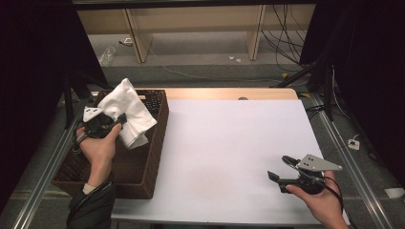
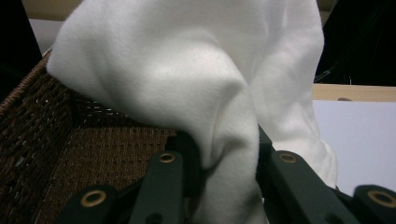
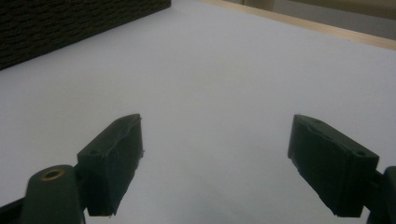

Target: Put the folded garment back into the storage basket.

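Note:
A white cloth [image 1: 128, 110] hangs bunched above a dark brown wicker basket [image 1: 155, 143] at the table's left side. My left gripper [image 1: 120, 119] is shut on the cloth and holds it over the basket's far half. In the left gripper view the cloth [image 2: 187, 79] bulges up from between the black jaws, with the basket's woven wall [image 2: 56, 154] behind it. My right gripper [image 1: 281, 168] stands open near the front right of the white table, jaws wide apart and nothing between them [image 3: 215, 163].
The white table top [image 1: 229, 148] stretches between basket and right hand, with a wooden strip [image 1: 229, 93] along its far edge. Metal rails run down both sides. Wooden shelf legs and cables stand on the floor beyond.

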{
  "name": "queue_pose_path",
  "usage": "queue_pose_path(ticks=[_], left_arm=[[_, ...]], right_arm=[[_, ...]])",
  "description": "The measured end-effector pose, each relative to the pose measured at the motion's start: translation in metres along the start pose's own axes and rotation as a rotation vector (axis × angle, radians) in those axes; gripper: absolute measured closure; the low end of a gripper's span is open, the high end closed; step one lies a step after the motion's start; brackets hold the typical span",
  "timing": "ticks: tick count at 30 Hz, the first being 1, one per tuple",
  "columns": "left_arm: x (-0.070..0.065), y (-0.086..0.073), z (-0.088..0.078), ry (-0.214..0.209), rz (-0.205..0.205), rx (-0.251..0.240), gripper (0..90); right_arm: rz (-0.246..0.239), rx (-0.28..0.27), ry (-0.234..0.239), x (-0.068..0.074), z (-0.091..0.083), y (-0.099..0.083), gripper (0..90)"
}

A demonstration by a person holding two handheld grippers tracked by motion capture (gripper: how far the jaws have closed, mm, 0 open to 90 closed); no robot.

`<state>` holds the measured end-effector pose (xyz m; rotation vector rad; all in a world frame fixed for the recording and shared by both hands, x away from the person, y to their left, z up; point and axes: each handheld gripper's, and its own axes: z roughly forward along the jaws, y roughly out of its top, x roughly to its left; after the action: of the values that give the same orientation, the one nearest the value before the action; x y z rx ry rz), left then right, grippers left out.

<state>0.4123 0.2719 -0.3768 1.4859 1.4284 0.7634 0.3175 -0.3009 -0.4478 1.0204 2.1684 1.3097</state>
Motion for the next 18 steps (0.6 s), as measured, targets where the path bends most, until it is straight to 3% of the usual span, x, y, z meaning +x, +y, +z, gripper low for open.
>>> queue_pose_path(ticks=[18], left_arm=[[0.0023,-0.0027,0.0033,0.001,-0.004,0.019,73.5]], right_arm=[[0.004,0.001,0.001,0.0003,0.0004,-0.0002,18.7]])
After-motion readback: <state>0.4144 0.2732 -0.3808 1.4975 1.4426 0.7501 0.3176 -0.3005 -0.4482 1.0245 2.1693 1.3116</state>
